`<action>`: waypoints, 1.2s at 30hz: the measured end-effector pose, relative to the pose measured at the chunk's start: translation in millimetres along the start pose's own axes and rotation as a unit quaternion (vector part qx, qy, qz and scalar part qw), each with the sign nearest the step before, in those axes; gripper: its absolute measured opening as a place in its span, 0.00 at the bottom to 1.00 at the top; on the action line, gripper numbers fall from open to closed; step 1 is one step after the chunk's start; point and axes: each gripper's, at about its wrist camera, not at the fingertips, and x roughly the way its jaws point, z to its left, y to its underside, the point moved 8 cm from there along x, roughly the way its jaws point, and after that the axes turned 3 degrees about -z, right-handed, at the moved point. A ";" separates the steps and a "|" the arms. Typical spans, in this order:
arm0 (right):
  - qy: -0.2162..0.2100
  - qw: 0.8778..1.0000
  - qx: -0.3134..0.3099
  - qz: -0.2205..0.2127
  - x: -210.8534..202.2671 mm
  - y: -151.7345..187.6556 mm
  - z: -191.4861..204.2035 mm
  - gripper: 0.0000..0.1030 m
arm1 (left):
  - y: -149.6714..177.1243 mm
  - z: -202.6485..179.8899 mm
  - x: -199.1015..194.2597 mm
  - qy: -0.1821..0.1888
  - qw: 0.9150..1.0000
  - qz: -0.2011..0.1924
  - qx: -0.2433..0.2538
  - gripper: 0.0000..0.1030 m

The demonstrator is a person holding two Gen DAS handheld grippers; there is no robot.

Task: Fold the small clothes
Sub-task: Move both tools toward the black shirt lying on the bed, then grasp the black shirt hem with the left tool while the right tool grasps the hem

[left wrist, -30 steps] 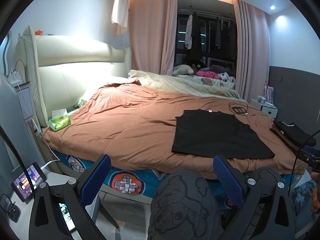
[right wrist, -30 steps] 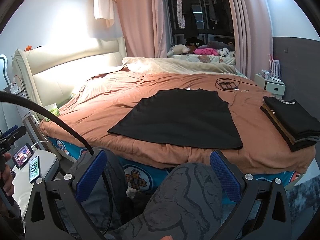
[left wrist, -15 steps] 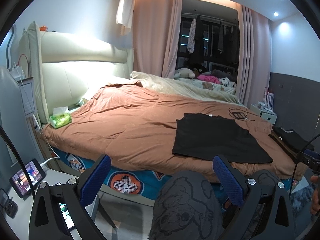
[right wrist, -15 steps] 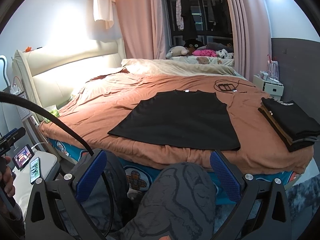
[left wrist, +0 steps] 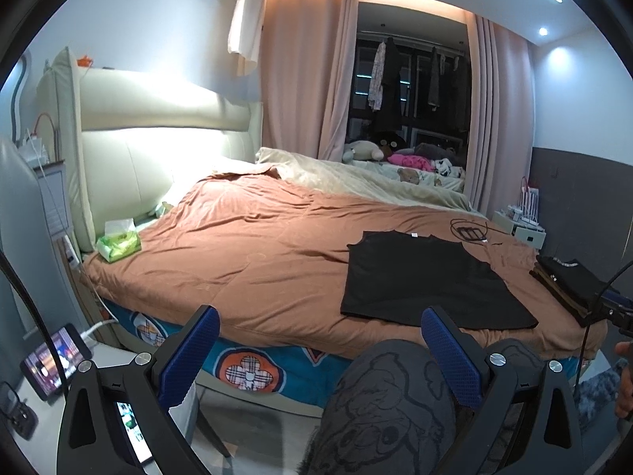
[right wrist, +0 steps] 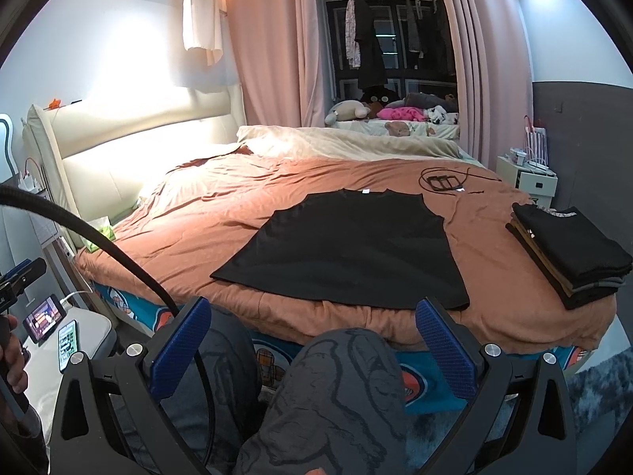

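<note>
A black garment (right wrist: 348,249) lies spread flat on the brown bedspread (right wrist: 221,213), near the bed's front edge; the left wrist view has the same black garment (left wrist: 423,277) at the right. A stack of folded dark clothes (right wrist: 565,249) sits at the bed's right end, and the left wrist view catches that stack (left wrist: 569,285) too. My left gripper (left wrist: 320,352) is open and empty, held off the bed above a person's knee. My right gripper (right wrist: 312,340) is likewise open and empty, in front of the bed, short of the garment.
A person's knees in grey printed trousers (right wrist: 336,396) fill the near foreground. A black cable and charger (right wrist: 443,180) lie on the bed behind the garment. A green tissue pack (left wrist: 118,245) rests by the headboard. Phones (left wrist: 55,360) sit on a white stand at left.
Both grippers have tilted slightly upward, so the bed sits lower in each view. The garment and the folded stack have not moved. Both stay open.
</note>
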 end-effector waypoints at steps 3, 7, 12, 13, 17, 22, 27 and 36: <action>-0.002 1.000 0.002 -0.001 3.1 1.6 -2.9 1.00 | -5.5 0.9 3.2 0.002 1.000 -0.001 0.000 1.00; 0.014 1.000 0.010 -0.009 10.3 -0.9 -11.3 1.00 | -8.7 0.5 11.0 0.002 1.000 -0.005 0.007 1.00; 0.016 1.000 0.017 -0.011 25.2 -2.6 -17.8 1.00 | -7.6 -1.9 31.0 0.008 1.000 0.003 0.005 0.99; 0.017 1.000 0.017 -0.010 28.4 -2.1 -20.4 1.00 | -7.6 -2.9 36.1 0.009 1.000 0.005 0.004 0.99; 0.046 0.999 0.017 -0.012 45.2 -3.1 -32.4 1.00 | -8.7 -6.1 57.2 0.009 1.000 0.010 0.003 0.99; 0.060 0.998 0.018 -0.001 75.1 -6.6 -36.7 1.00 | -8.3 -8.9 87.5 0.009 1.000 0.028 0.001 0.99; 0.074 0.997 0.027 0.011 98.8 -14.4 -42.2 1.00 | -2.4 -8.2 117.4 0.003 0.999 0.051 -0.003 1.00; 0.098 0.994 0.031 0.025 136.3 -32.2 -54.0 1.00 | 5.2 -13.1 168.9 0.009 0.996 0.089 -0.005 0.99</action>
